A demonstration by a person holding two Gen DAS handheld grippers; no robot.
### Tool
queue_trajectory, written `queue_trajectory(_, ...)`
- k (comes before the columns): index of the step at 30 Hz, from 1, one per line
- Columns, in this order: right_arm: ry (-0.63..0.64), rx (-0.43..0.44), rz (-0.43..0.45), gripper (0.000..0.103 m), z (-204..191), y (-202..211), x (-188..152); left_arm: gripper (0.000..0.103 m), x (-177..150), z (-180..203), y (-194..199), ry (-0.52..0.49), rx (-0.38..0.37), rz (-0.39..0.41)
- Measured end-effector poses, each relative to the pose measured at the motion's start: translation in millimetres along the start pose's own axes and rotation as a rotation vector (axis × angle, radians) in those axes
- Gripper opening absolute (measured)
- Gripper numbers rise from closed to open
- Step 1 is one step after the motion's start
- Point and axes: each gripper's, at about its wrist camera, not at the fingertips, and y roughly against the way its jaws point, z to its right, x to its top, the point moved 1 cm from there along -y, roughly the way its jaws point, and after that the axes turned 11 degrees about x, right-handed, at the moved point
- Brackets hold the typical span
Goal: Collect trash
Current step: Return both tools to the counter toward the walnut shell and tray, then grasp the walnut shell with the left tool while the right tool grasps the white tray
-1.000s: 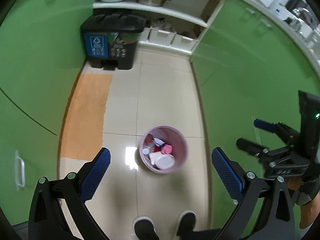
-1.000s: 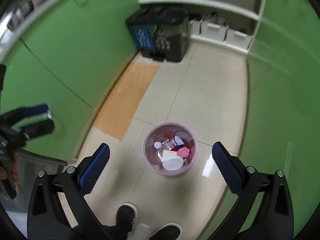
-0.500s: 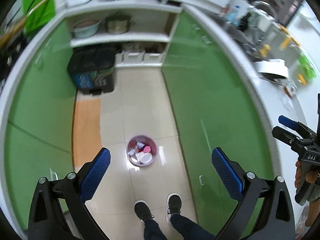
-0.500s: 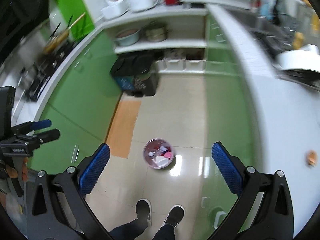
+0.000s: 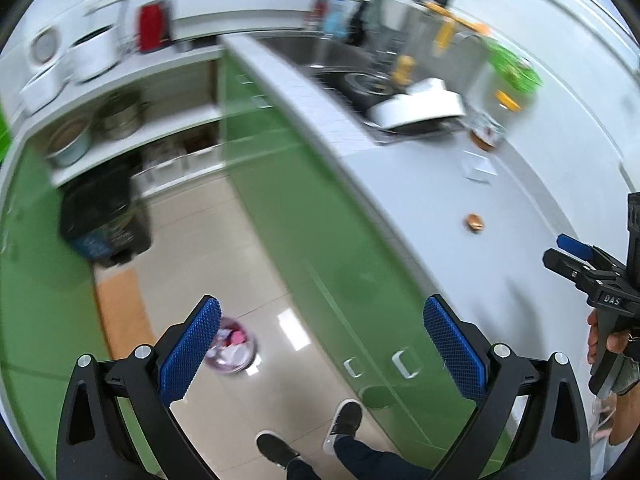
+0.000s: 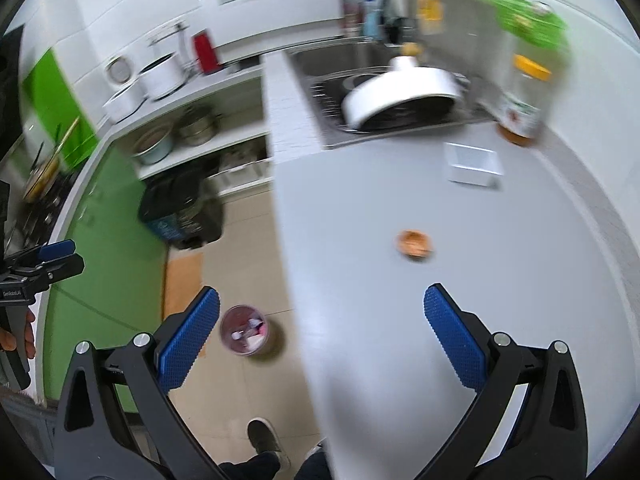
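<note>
Both grippers are up over the kitchen now. The right gripper (image 6: pixel 322 340) has its jaws spread wide with nothing between them, and the left gripper (image 5: pixel 322 350) is just as wide and just as empty. The target looks to be that small orange-brown scrap (image 6: pixel 414 243), lying alone in the middle of the grey countertop (image 6: pixel 360 300), well clear of the white box (image 6: pixel 474 164) and the jar (image 6: pixel 520 120) nearer the sink end. It's small, roundish, a bit crumpled, maybe a peel or wrapper, hard to tell. To do this well, I'd say the right gripper should drop straight over it, straddle it low to the countertop and close gently. The pink wastebasket (image 6: pixel 245 330) waits on the floor below, already holding rubbish.
</note>
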Motion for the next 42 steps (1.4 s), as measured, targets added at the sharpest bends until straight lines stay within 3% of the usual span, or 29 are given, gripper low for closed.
queue_trajectory(6,-0.049,-0.041,-0.002,0.100,69.6,20.2,-7.7,0.097,19.3,93.0,-15.0,-0.101,-0.068,0.002)
queue_trajectory(13,-0.109,-0.062,-0.016,0.100,119.7,26.9,-16.9,0.097,39.6,165.7,-48.1,-0.217,-0.113,-0.035)
queue_trajectory(21,-0.179,-0.072,-0.031,0.100,156.5,18.7,-24.5,0.097,59.8,231.3,-100.9,-0.326,-0.131,-0.080)
queue_trajectory(32,-0.248,-0.067,-0.060,0.100,204.1,-7.5,-22.2,0.097,69.8,284.5,-171.0,-0.396,-0.130,-0.146)
queue_trajectory(34,-0.262,-0.067,-0.062,0.100,212.1,-11.1,-20.8,0.090,69.3,291.8,-181.6,-0.410,-0.128,-0.157)
queue_trajectory(39,-0.278,-0.065,-0.061,0.100,223.3,-17.0,-15.4,0.042,68.5,297.9,-200.4,-0.429,-0.093,-0.182)
queue_trajectory(42,-0.275,-0.061,-0.056,0.100,225.3,-21.1,-7.1,0.037,72.0,297.3,-202.1,-0.432,-0.096,-0.184)
